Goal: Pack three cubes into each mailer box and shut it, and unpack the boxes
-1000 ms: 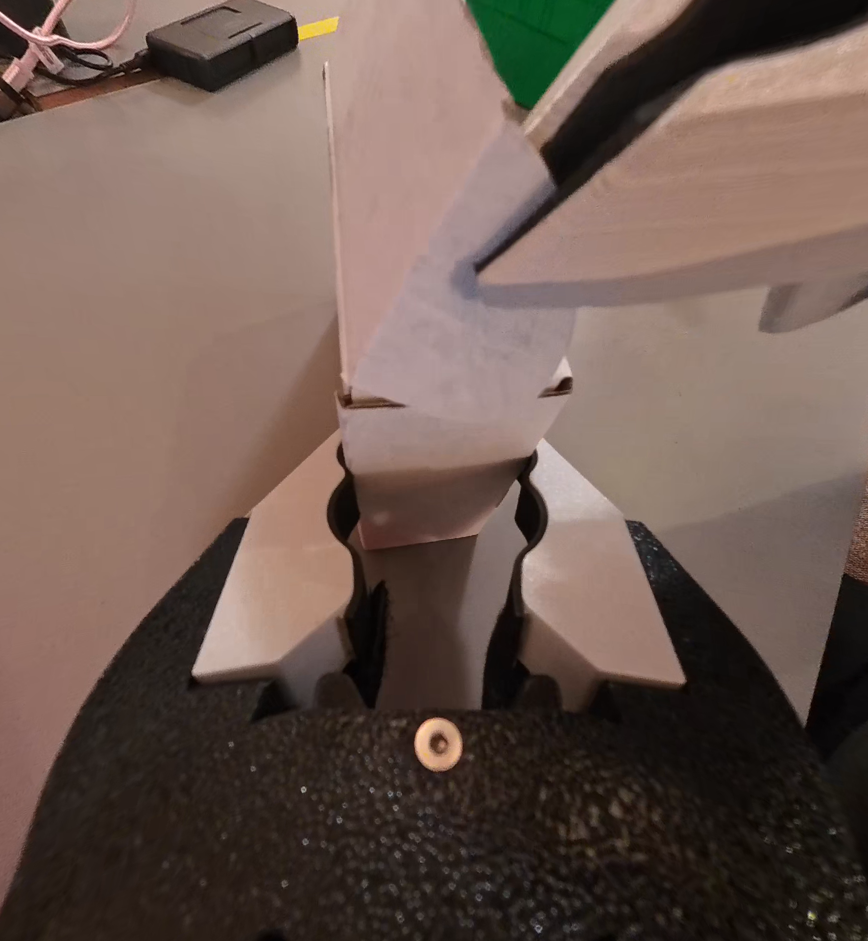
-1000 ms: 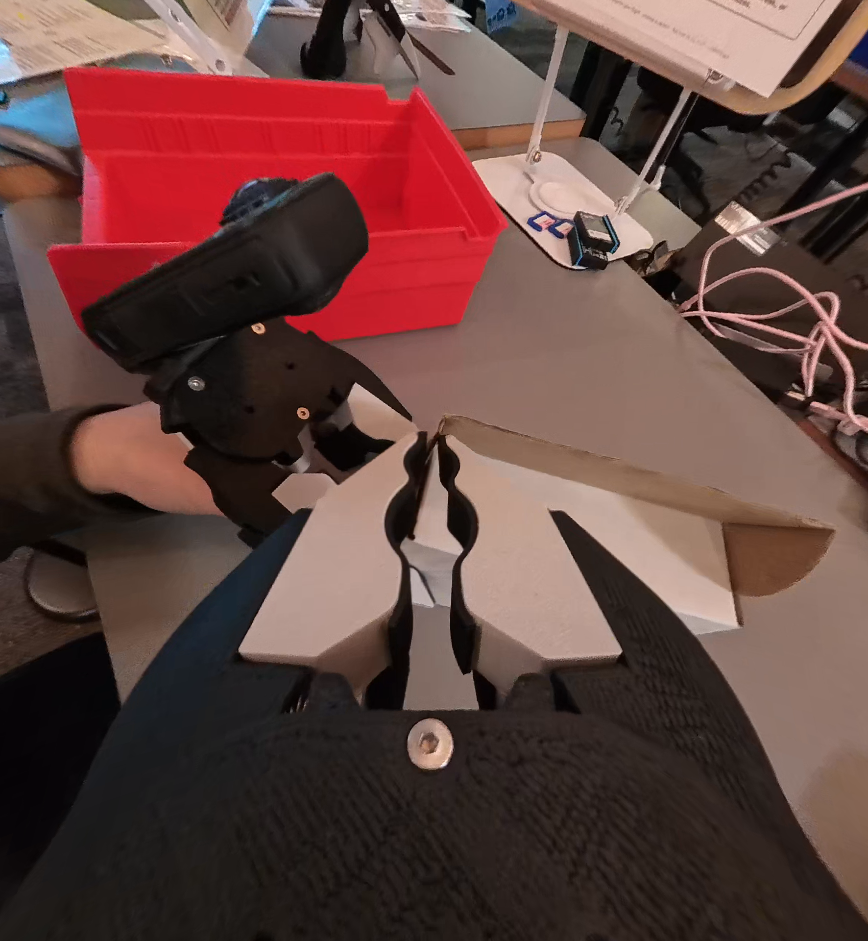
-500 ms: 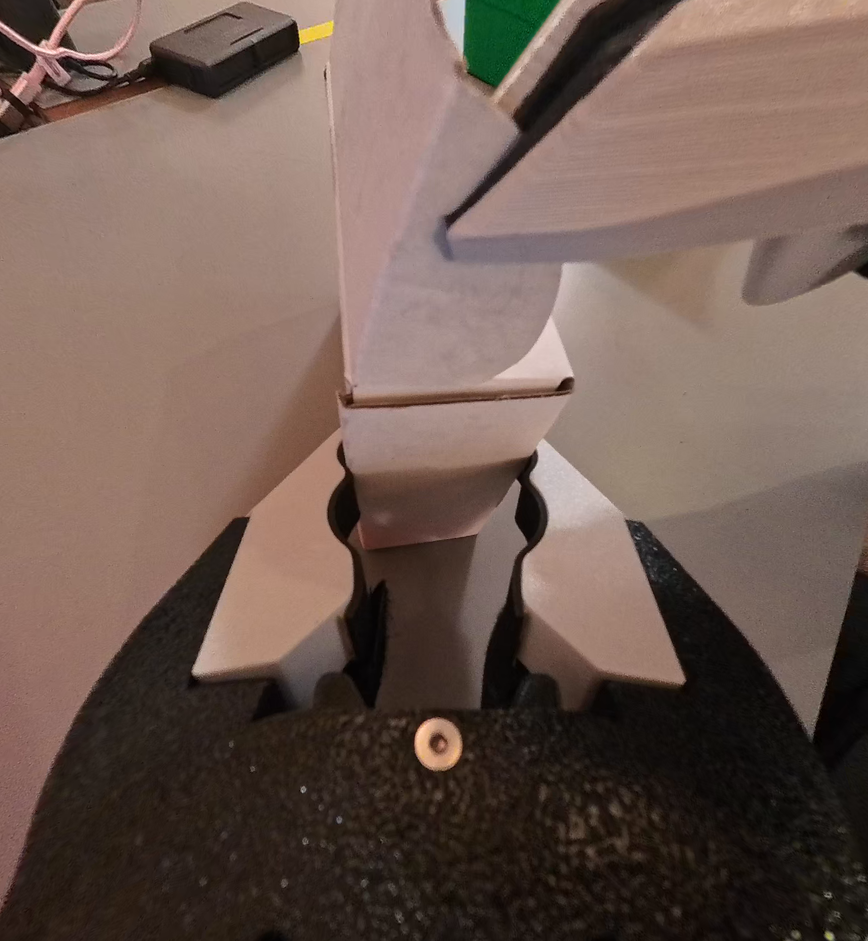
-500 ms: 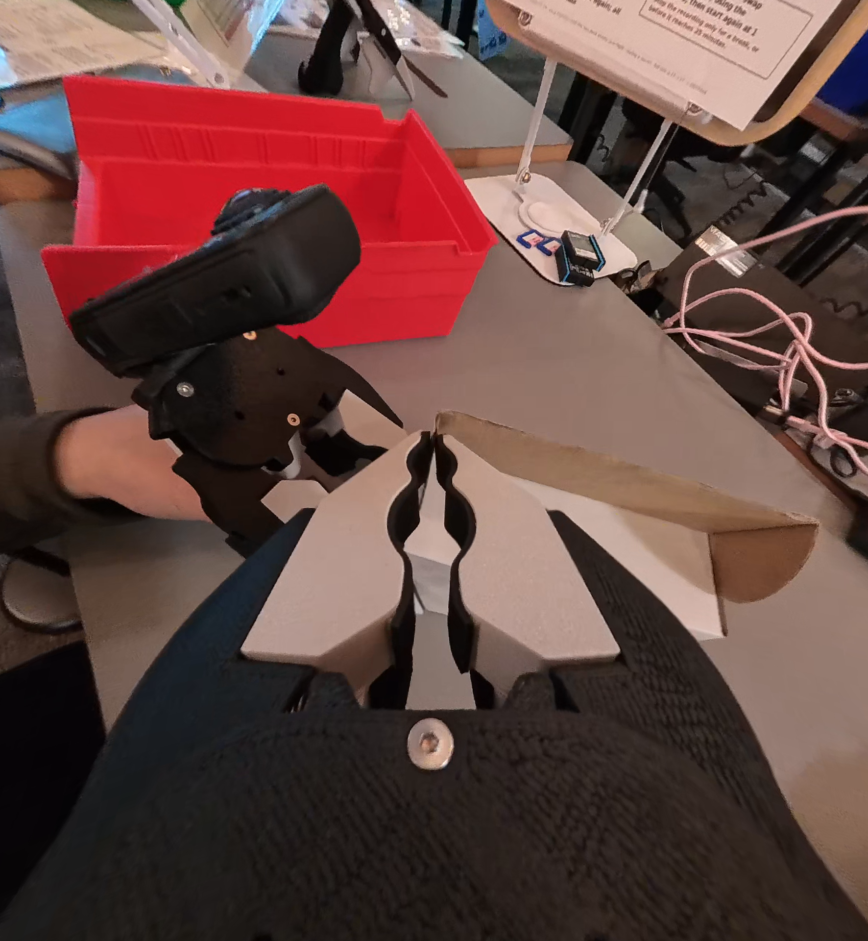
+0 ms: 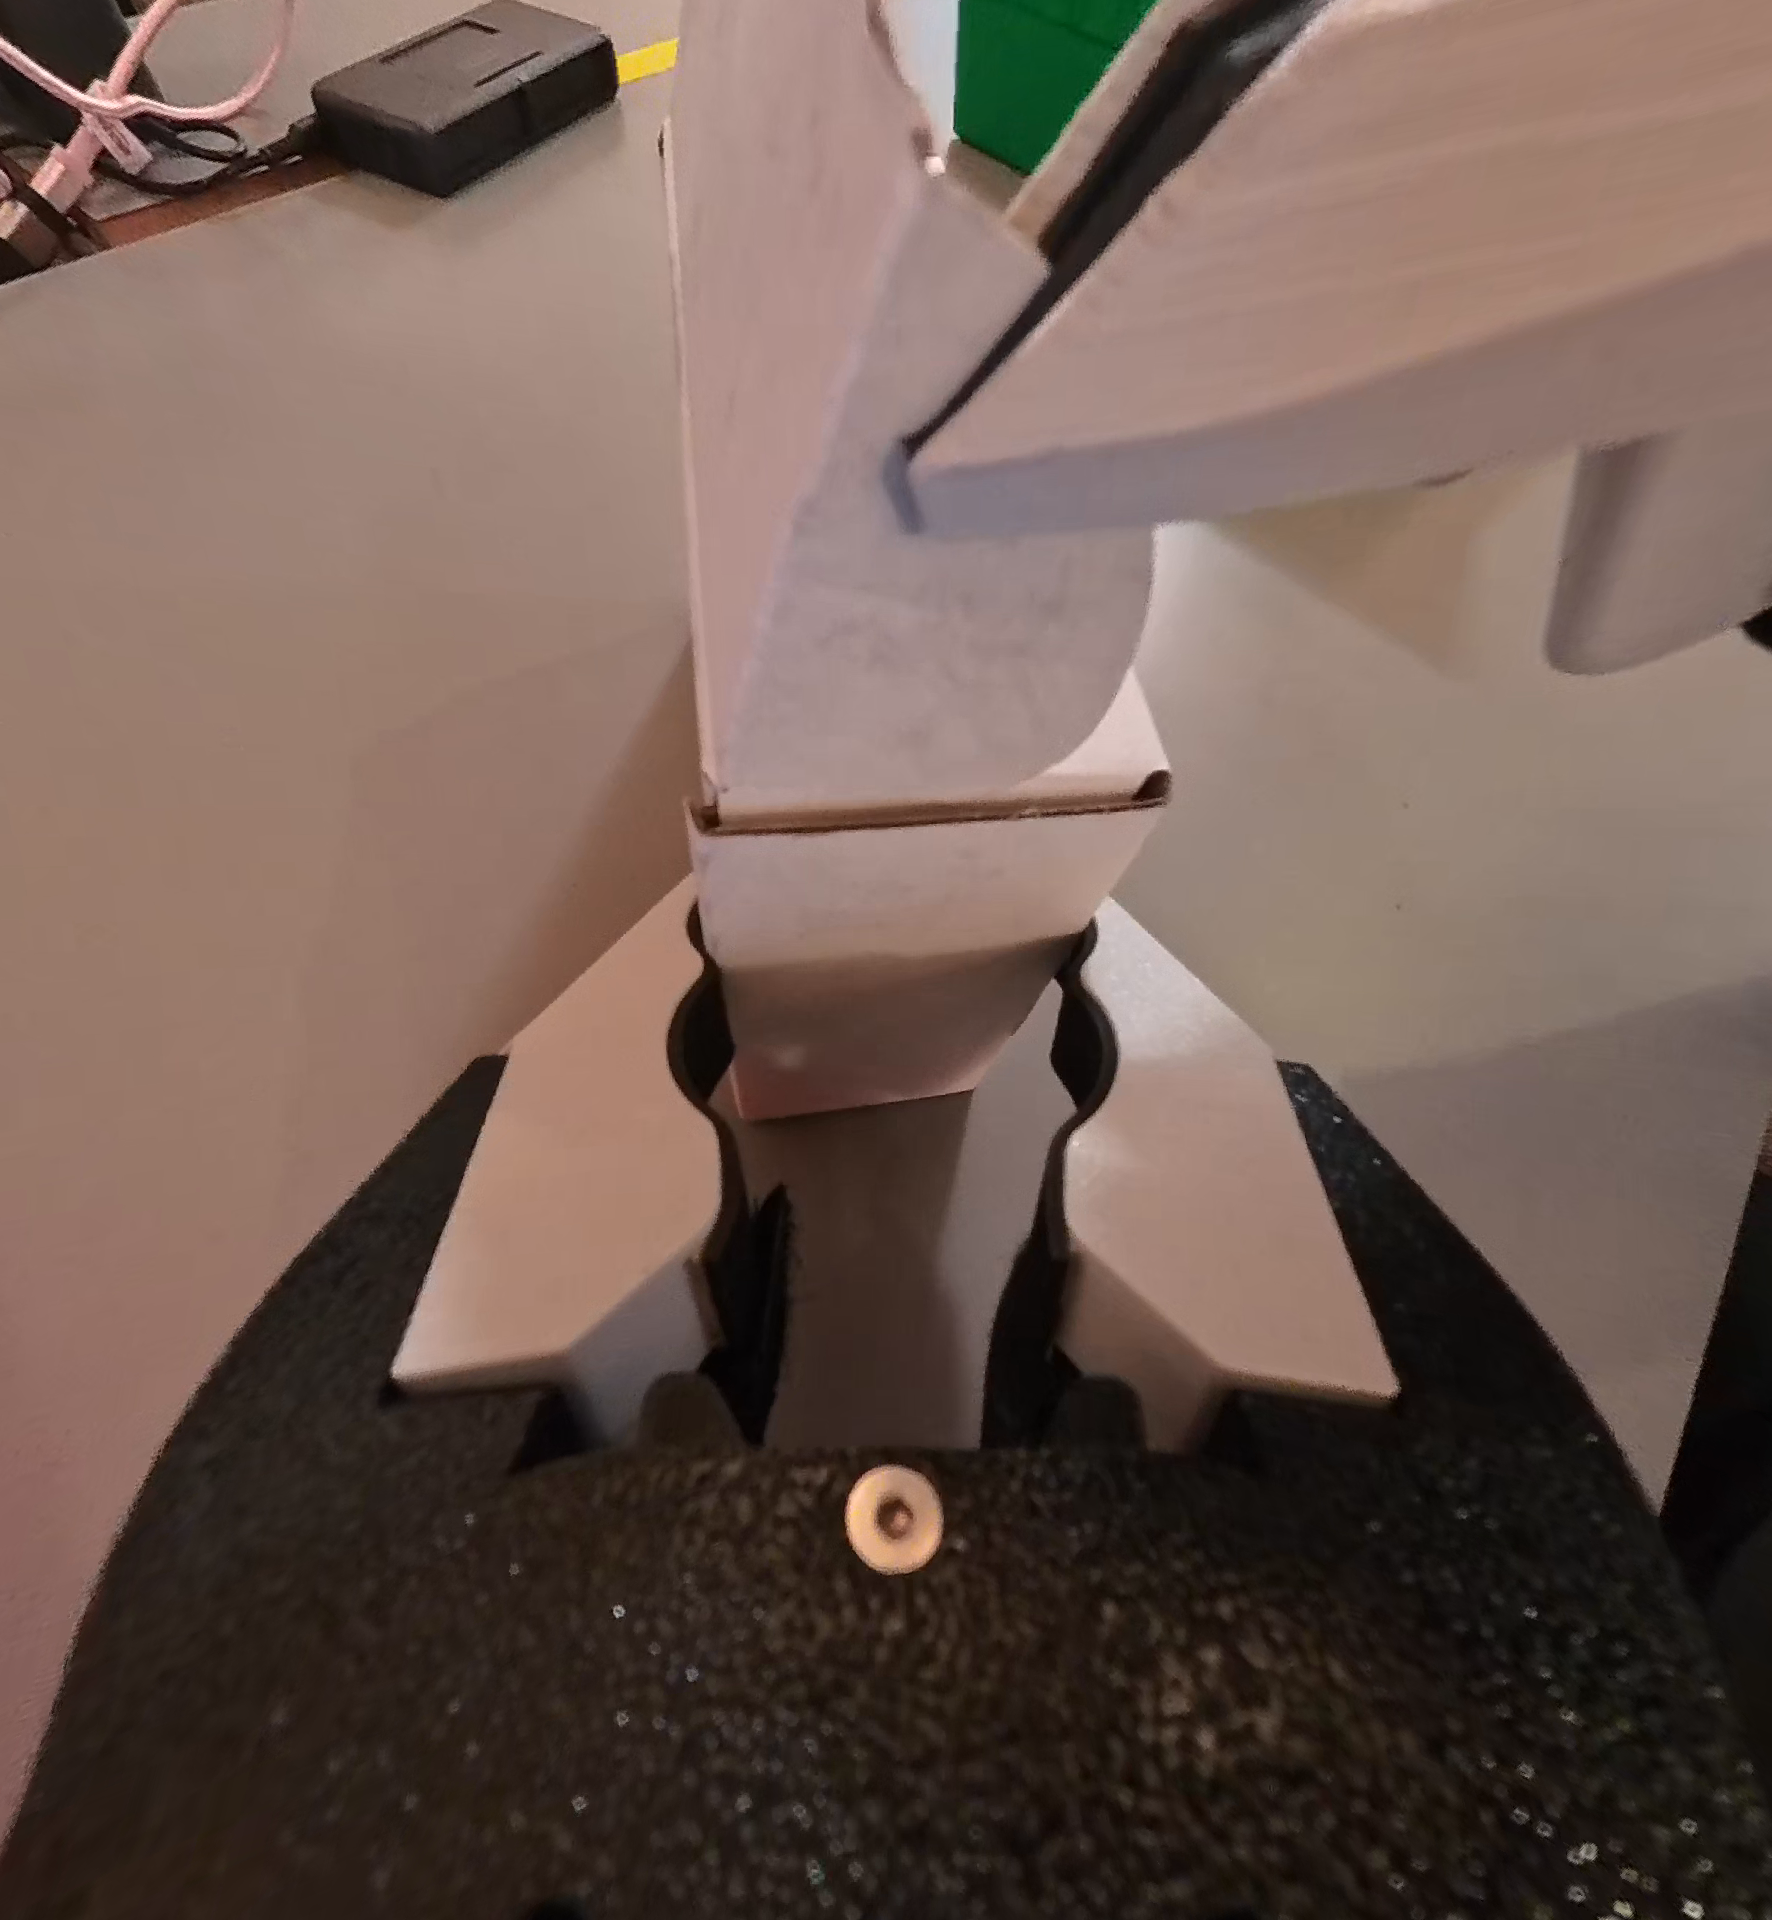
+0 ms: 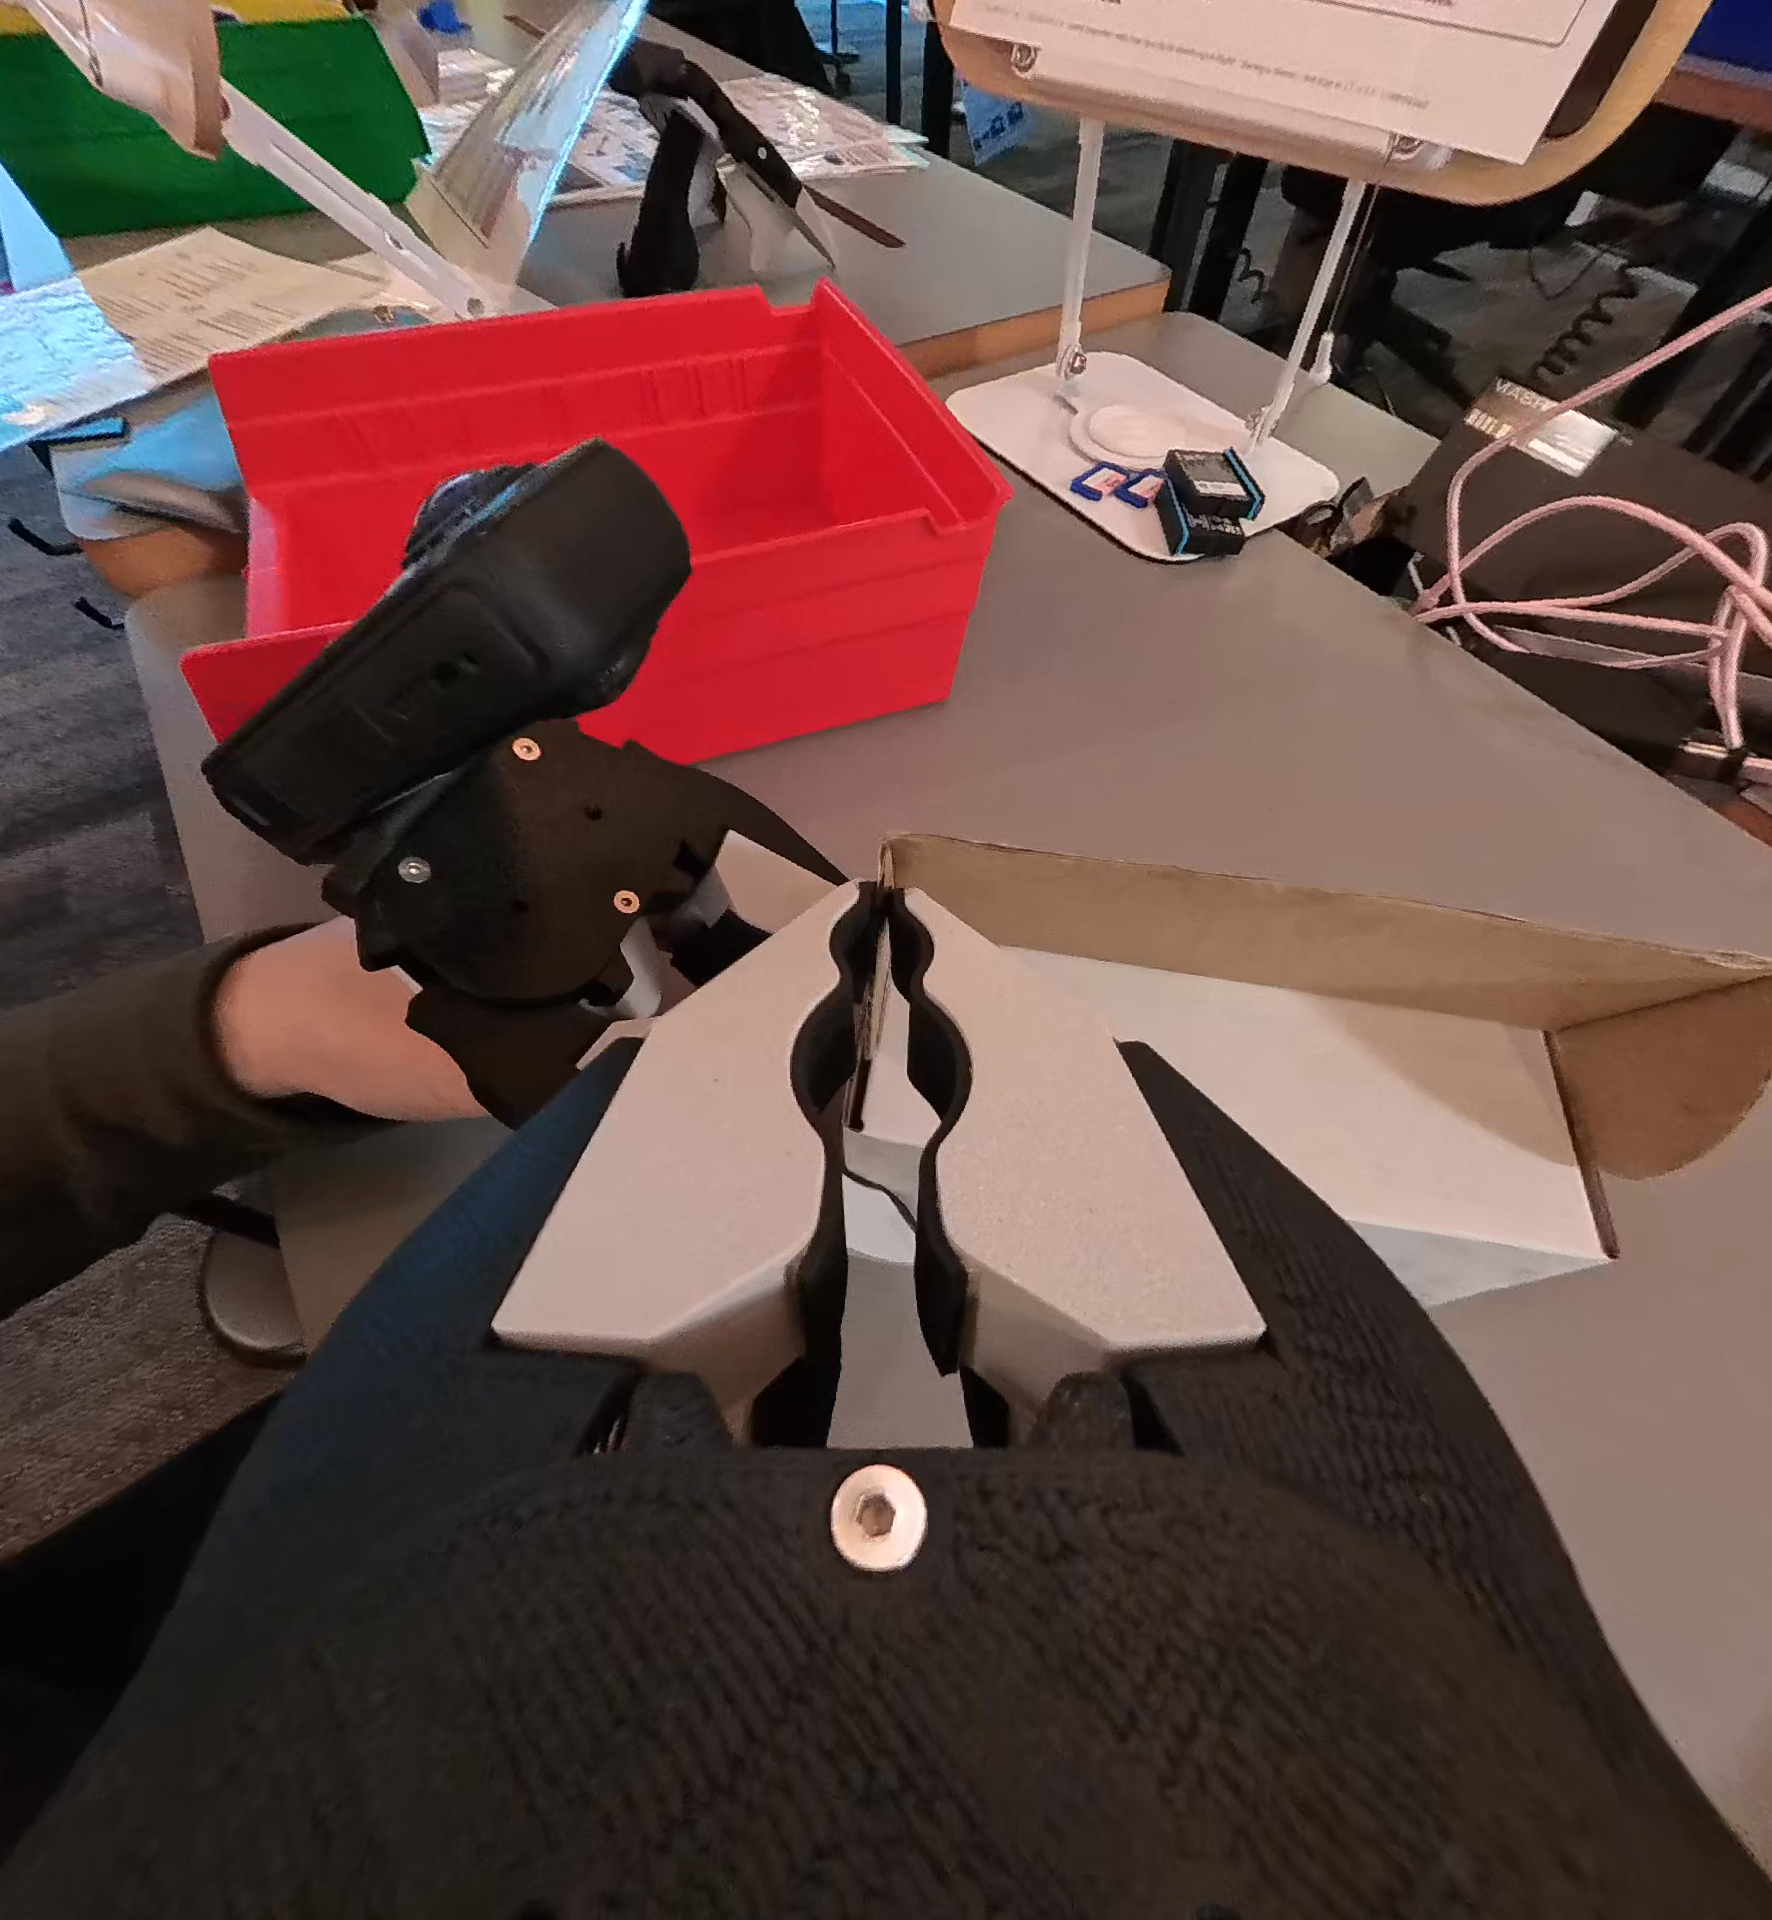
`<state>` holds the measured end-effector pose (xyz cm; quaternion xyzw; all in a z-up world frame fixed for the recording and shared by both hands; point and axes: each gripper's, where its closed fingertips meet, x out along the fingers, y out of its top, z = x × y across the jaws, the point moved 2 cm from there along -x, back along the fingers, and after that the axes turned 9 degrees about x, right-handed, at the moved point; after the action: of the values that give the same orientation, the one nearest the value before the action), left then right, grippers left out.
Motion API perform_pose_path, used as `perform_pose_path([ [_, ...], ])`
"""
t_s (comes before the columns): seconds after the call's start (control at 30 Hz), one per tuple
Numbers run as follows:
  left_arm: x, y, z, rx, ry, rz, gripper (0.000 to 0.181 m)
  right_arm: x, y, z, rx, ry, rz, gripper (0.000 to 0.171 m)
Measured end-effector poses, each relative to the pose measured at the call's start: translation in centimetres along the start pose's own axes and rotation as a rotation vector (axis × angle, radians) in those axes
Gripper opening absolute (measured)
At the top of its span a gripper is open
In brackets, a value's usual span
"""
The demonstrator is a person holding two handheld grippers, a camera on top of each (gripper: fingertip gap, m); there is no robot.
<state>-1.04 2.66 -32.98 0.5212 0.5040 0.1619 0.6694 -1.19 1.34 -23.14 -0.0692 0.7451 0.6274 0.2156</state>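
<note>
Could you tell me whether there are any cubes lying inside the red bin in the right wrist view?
No, the red bin shows only its bare red floor and walls, with no cubes in the part that can be seen.

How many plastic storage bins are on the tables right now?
2. A red bin sits on the grey table behind the left gripper; a green bin sits on the far table, top left. More may lie out of view.

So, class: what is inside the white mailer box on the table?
Nothing can be seen. The raised lid shows only its brown underside, and the right tool, shut on the lid's front flap, hides the box interior. No cubes are visible.
</note>
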Motion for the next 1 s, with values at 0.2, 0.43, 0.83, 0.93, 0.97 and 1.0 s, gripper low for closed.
perform_pose_path([
  [0.2,0.0,0.0,0.0,-0.014,-0.009,0.004,0.061,0.0,-0.4,0.0,-0.051,-0.026,0.031,0.0],
  [0.43,0.0,-0.1,-0.3,-0.043,-0.021,0.014,0.061,0.0,-2.7,0.1,-0.015,-0.014,0.051,0.0],
  [0.83,0.0,-0.1,-0.1,-0.027,-0.016,0.015,0.061,-4.2,3.1,5.9,-0.1,-0.151,0.227,0.0],
  [0.93,0.0,-0.1,-0.1,-0.025,-0.014,0.011,0.061,-1.6,1.3,7.4,-0.101,-0.159,0.076,0.0],
  [0.97,0.0,-0.1,-0.1,-0.027,-0.015,0.013,0.061,-1.1,0.2,7.5,-0.092,-0.158,0.028,0.0],
  [1.0,0.0,-0.1,-0.1,-0.029,-0.013,0.015,0.061,-0.9,-0.9,7.6,-0.072,-0.152,-0.01,0.0],
])
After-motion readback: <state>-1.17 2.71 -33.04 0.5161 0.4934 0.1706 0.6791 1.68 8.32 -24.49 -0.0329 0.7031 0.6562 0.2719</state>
